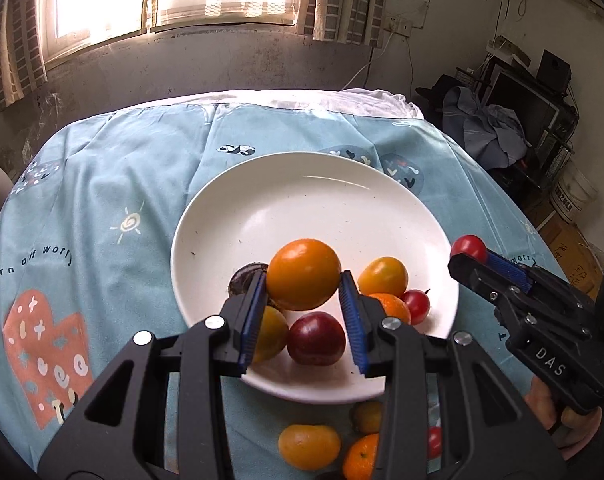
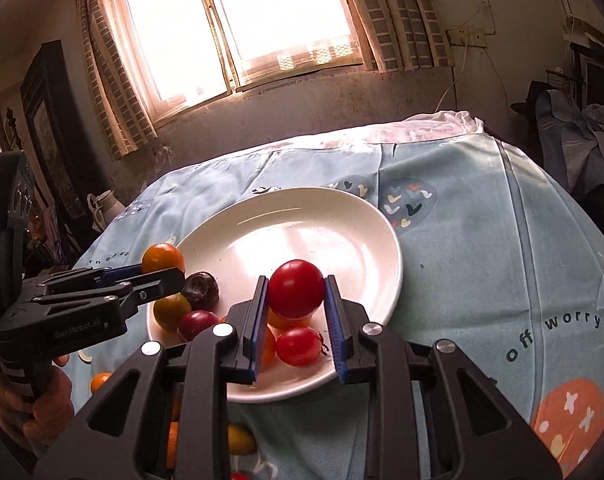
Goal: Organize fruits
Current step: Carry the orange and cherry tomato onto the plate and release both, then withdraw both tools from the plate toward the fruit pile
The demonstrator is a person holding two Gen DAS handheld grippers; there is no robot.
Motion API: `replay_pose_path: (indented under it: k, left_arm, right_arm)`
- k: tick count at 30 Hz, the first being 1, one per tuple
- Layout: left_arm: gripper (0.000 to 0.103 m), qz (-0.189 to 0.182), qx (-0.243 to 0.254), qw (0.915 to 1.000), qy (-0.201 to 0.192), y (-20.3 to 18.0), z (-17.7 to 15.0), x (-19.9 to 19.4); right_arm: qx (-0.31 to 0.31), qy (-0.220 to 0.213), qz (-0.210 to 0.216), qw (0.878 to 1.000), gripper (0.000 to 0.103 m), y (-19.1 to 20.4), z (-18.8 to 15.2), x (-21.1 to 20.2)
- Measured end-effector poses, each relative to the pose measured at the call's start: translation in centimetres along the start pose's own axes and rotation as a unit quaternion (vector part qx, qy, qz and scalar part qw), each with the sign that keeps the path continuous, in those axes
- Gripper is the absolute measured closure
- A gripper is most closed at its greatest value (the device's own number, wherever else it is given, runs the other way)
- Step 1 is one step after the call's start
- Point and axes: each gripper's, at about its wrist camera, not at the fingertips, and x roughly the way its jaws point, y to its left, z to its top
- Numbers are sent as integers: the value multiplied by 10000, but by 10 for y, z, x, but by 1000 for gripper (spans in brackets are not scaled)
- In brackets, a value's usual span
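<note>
A white plate (image 1: 302, 200) sits on the blue cloth; it also shows in the right wrist view (image 2: 341, 232). My left gripper (image 1: 303, 280) is shut on an orange tomato (image 1: 303, 274) held above the plate's near side. My right gripper (image 2: 296, 292) is shut on a red tomato (image 2: 296, 288), also over the plate; it shows in the left wrist view (image 1: 467, 249) at the right rim. On the plate lie a dark red fruit (image 1: 315, 338), a yellow tomato (image 1: 383, 276), a small red tomato (image 1: 415, 306) and a dark round fruit (image 1: 246, 278).
Several loose fruits lie on the cloth in front of the plate, among them a yellow-orange tomato (image 1: 309, 446) and an orange (image 1: 359, 458). The table drops off at the right toward clutter and a bucket (image 1: 573, 196). A wall and window stand behind.
</note>
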Motion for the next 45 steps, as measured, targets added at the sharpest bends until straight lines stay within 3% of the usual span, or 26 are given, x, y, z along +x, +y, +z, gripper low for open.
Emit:
replay_pose_path:
  k: [3, 4, 5, 6, 7, 12, 19, 24, 27, 32, 36, 45]
  left_arm:
    - [63, 101, -6, 9999, 36, 3, 8, 12]
    - [58, 147, -34, 9999, 36, 4, 9, 14]
    - [37, 217, -77, 9997, 31, 6, 10, 15]
    - [23, 326, -127, 9994, -43, 9, 10, 11]
    - [21, 413, -157, 9989, -145, 11, 9, 4]
    - [10, 466, -316, 9981, -239, 21, -6, -37]
    - [4, 1043, -510, 9921, -480, 37, -74, -99]
    - [4, 1322, -715, 9866, -628, 56, -119, -107]
    - [4, 1535, -913, 9824, -549, 69, -122, -106]
    - [4, 1319, -1298, 9804, -682, 81, -120, -116]
    - [4, 1450, -1272, 9783, -752, 79, -119, -119]
    - [4, 1372, -1290, 9791, -769, 77, -120, -122]
  right_arm:
    - [-130, 67, -8, 9999, 75, 1, 3, 16]
    - [-184, 83, -3, 9998, 74, 3, 4, 20]
    - [-254, 115, -17, 9996, 66, 5, 5, 22]
    - [-306, 111, -60, 9995, 49, 8, 5, 20]
    - [-313, 35, -112, 9994, 43, 9, 4, 16]
    - [-316, -114, 21, 9994, 42, 14, 4, -13]
    - [-462, 215, 51, 9987, 42, 27, -30, -46]
    - [-1033, 578, -176, 9928, 42, 44, -69, -54]
    - [-1004, 830, -80, 9914, 43, 46, -79, -52]
    - [-1013, 1070, -113, 9890, 50, 48, -85, -47]
    - [-1016, 1258, -69, 9868, 58, 49, -90, -41]
    - [-1045, 1300, 89, 9860, 62, 51, -94, -37]
